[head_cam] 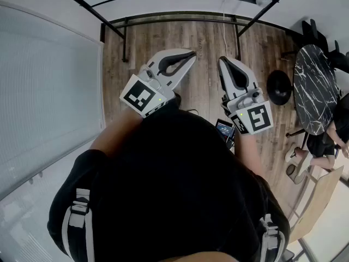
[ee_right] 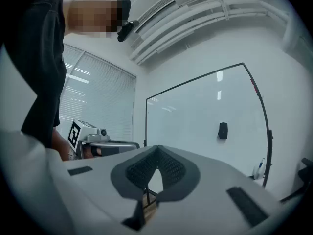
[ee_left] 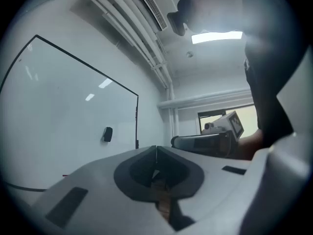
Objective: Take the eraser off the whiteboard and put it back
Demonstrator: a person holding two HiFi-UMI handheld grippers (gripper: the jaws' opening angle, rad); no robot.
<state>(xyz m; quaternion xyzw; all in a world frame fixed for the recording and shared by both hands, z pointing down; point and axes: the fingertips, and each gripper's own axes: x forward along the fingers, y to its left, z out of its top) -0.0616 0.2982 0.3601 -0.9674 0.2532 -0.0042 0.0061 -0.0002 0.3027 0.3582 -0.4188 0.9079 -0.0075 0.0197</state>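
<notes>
Forward and level, left gripper (head_cam: 191,54) and right gripper (head_cam: 222,61), fingers of both pressed together.

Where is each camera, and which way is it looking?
Head view: on the person's head, looking down at the floor; shirt, left gripper, right gripper show.
Left gripper view: on that gripper, looking along shut jaws toward the whiteboard; shirt shows.
Right gripper view: likewise, shut jaws, whiteboard ahead; shirt shows.
Both gripper views share the eraser on the whiteboard.
</notes>
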